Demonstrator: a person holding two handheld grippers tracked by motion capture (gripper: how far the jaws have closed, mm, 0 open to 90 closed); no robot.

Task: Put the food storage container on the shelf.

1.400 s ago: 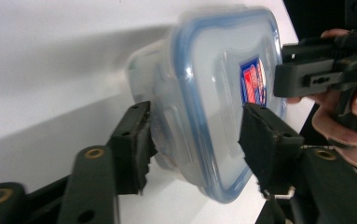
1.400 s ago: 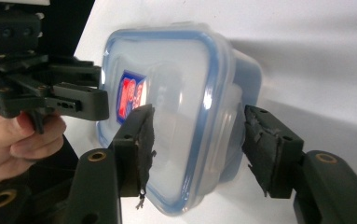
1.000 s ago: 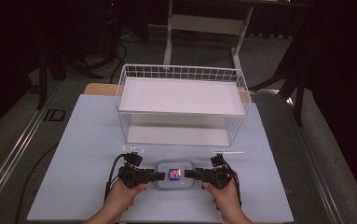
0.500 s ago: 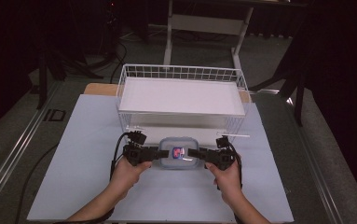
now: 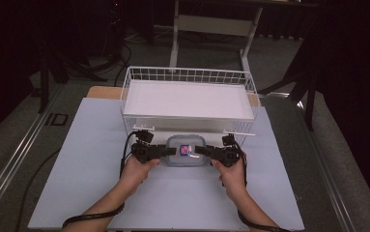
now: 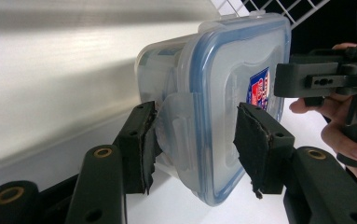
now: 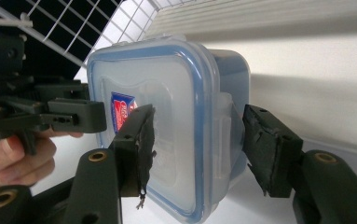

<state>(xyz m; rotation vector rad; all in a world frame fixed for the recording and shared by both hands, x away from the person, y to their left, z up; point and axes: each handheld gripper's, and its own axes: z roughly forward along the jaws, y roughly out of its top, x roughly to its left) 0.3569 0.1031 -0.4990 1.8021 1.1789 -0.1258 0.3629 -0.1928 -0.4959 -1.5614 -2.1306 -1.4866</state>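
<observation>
Gripping from both ends, you hold the clear food container [image 5: 186,151] with its blue-rimmed lid [image 6: 232,107] between your two tools: the left tool [image 5: 165,152] is clamped over the lid flap at one end, the right tool [image 5: 206,152] over the flap at the other. It sits between your hands over the pale surface [image 5: 86,159], just in front of the white wire basket [image 5: 187,99], level with the basket's lower edge.

You see clear container [image 5: 186,151], blue-rimmed lid | its label [image 6: 259,88] red and blue | your grippers' jaws black | wire basket [image 5: 188,76] white, grid pattern | table mat [image 5: 91,145] pale blue-grey
</observation>
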